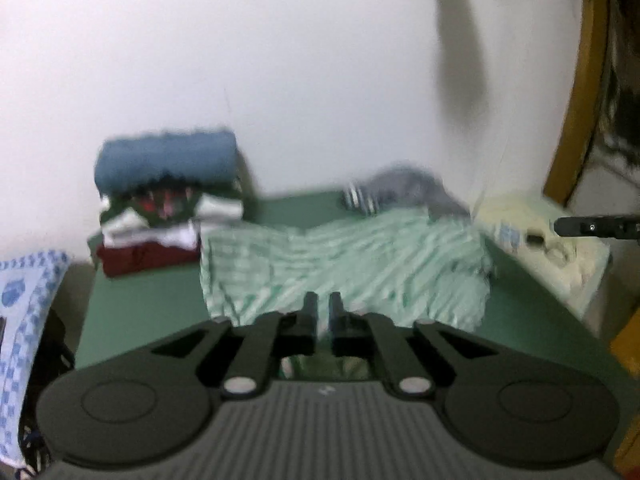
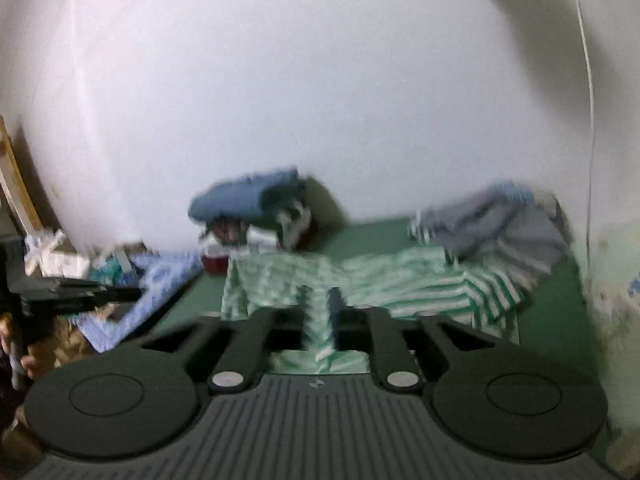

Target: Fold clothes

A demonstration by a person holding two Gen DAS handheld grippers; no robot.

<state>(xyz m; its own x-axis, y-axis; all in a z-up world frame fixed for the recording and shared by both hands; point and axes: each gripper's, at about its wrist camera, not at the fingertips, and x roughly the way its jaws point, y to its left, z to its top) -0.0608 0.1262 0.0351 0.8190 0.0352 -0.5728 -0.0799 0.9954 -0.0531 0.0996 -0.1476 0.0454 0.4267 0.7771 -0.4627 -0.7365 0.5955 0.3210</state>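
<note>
Right gripper [image 2: 320, 312] clamping fold of green-striped garment [image 2: 400, 284], cloth running up between its fingers [image 2: 308, 312]. Left gripper [image 1: 323, 312] showing fingers nearly together, narrow gap; whether cloth is pinched there cannot be told. Striped garment lying spread across middle of green table [image 1: 140, 304], near edge hanging toward grippers. Grey garment [image 2: 508, 224] lying crumpled at far right, touching striped one. Stack of folded clothes [image 1: 160, 200], blue piece on top, sitting at far left against white wall [image 1: 280, 60]. Both views blurring.
</note>
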